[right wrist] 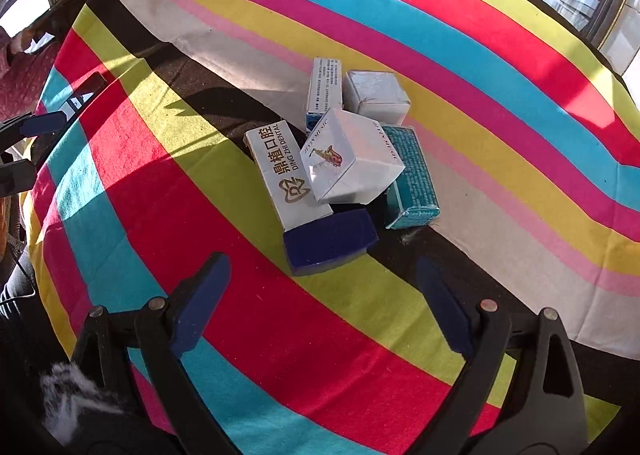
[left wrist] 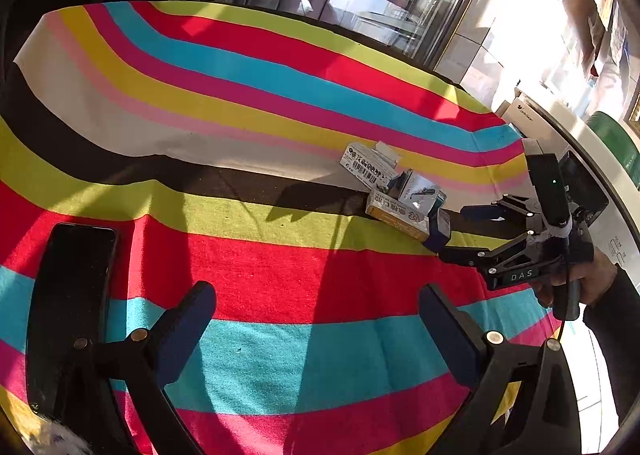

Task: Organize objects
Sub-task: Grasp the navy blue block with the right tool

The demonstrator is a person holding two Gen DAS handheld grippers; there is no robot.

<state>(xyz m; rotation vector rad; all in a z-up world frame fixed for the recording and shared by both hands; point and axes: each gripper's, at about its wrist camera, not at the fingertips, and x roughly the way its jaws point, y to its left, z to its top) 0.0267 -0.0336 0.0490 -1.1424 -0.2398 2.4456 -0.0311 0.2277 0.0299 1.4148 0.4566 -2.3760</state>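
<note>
With both tongs, right [right wrist: 324,303] and left [left wrist: 316,331], open and empty, I bring the right squarely over the dark blue case [right wrist: 330,241] fronting the box cluster [right wrist: 348,159] mid-tabletop [right wrist: 160,183], to avoid nudging neighbours.

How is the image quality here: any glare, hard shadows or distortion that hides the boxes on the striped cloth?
Left wrist view: window glare blows out the upper right; strong fisheye bending; the boxes are small, partly shadowed. Right wrist view: sharp, with hard sunlight and dark shadow bands across the striped cloth; the white music box is bright yet legible.
</note>
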